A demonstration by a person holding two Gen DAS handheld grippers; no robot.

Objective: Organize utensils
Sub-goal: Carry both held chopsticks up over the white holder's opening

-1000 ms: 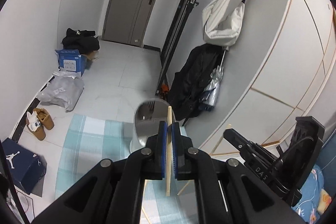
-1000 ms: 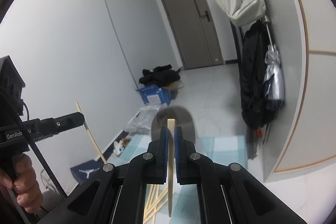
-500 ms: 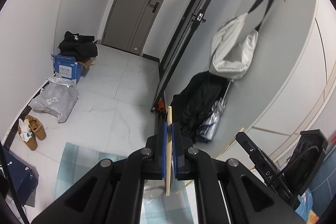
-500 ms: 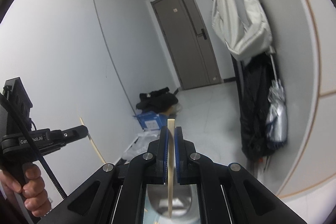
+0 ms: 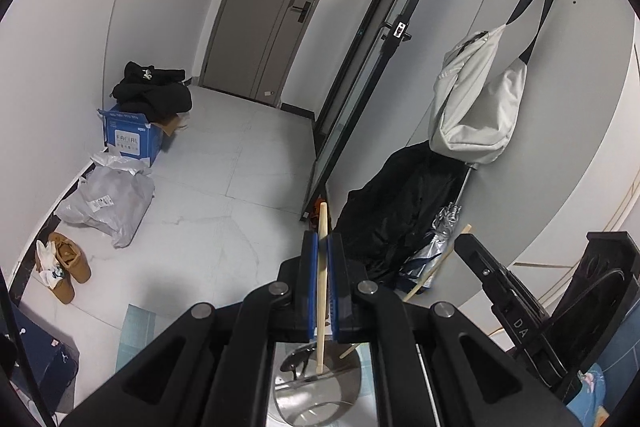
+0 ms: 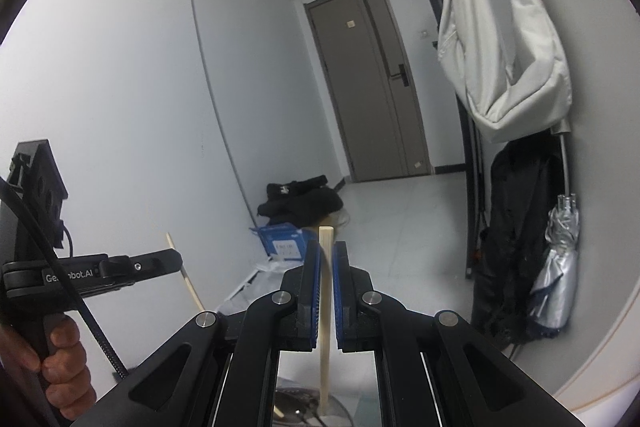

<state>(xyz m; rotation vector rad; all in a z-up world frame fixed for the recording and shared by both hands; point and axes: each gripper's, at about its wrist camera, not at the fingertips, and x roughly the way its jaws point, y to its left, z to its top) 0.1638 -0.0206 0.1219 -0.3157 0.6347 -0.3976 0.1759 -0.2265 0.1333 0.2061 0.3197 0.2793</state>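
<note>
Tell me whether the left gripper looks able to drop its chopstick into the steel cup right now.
Probably yes. The left gripper is shut on its chopstick, whose lower end hangs over the open steel cup; nothing visible blocks the way.

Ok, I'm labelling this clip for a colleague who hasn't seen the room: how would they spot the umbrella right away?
Start at the tall grey entrance door, then follow the right-hand wall to the pale grey fabric shoulder bag hanging there. Below it, beside a hanging black coat, is the folded silver umbrella with its metal shaft. It is the only shiny, crinkled thing there.
</note>
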